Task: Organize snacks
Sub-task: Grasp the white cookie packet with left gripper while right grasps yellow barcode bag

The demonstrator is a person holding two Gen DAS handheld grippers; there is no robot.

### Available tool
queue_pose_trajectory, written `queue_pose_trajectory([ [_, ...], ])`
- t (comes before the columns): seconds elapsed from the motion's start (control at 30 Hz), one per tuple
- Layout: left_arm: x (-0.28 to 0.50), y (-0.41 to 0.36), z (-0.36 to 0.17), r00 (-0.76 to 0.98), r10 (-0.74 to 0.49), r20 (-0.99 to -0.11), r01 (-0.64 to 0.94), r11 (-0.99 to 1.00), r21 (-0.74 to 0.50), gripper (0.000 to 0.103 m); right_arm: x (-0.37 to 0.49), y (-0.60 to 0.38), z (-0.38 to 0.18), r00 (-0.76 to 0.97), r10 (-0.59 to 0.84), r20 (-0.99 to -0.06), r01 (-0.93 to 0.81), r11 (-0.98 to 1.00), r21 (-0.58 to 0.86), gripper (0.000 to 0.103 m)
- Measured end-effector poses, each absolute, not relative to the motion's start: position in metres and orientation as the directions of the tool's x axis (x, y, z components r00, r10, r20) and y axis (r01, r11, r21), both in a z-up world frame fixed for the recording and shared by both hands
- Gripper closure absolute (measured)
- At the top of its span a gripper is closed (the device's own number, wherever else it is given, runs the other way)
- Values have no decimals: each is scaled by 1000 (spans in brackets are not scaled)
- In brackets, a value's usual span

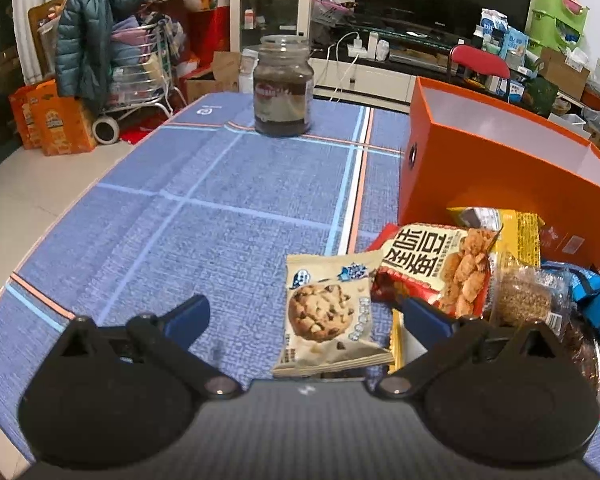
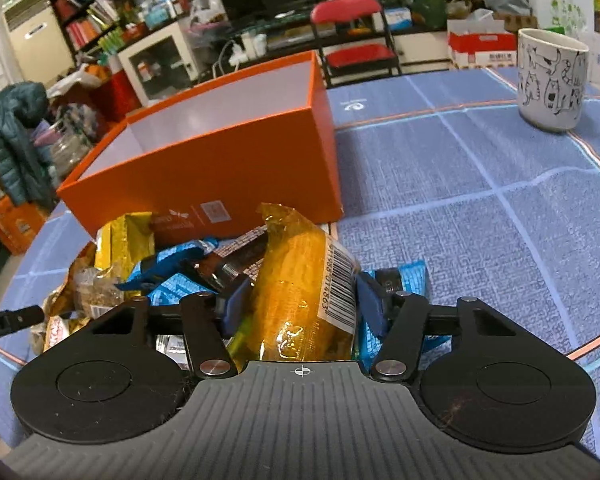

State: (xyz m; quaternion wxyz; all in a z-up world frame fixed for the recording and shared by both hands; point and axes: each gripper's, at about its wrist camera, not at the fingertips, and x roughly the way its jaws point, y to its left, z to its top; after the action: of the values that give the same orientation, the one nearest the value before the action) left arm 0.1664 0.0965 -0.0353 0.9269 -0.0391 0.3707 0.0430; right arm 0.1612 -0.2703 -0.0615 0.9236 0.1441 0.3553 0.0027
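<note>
Right gripper fingers clamp the yellow snack packet; left gripper fingers spread around the cookie packet, not pressing.

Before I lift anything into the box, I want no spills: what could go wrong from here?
The right gripper pinches the yellow packet in a crowded pile, so neighbouring blue packets may drag along. The left gripper stands open around the cookie packet; closing might catch the red packet too.

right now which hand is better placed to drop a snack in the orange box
Right. The right gripper has its fingers closed around the yellow packet, with the orange box just ahead. The left gripper is open, holding nothing, the cookie packet between its fingers.
</note>
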Motion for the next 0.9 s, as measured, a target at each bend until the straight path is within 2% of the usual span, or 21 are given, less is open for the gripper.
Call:
queue_pose_trajectory([
  [0.13, 169, 97, -39, 712, 52, -701, -116, 992, -44, 0, 161, -267, -62, 741, 114, -662, 86, 962, 261, 58],
  [0.27, 172, 101, -44, 699, 56, -713, -144, 988, -63, 1, 163, -269, -61, 727, 143, -672, 80, 954, 290, 67],
  [0.53, 177, 107, -50, 693, 49, -719, -174, 980, -101, 1, 162, -267, -61, 723, 150, -675, 70, 955, 288, 64],
  [0.57, 177, 108, -50, 692, 56, -720, -182, 978, -99, 2, 162, -267, -61, 722, 152, -675, 69, 955, 289, 64],
  [0.7, 182, 112, -54, 662, 29, -749, -180, 976, -122, 38, 162, -265, -62, 722, 155, -674, 58, 958, 282, 64],
  [0.77, 181, 107, -55, 665, 39, -746, -163, 982, -95, 37, 162, -265, -62, 724, 155, -672, 51, 959, 277, 63],
  [0.83, 182, 104, -56, 665, 32, -746, -141, 987, -84, 29, 161, -265, -62, 725, 153, -671, 51, 960, 274, 63],
  [0.9, 182, 105, -56, 668, 23, -744, -143, 985, -97, 29, 161, -265, -62, 724, 154, -672, 50, 960, 274, 63],
])
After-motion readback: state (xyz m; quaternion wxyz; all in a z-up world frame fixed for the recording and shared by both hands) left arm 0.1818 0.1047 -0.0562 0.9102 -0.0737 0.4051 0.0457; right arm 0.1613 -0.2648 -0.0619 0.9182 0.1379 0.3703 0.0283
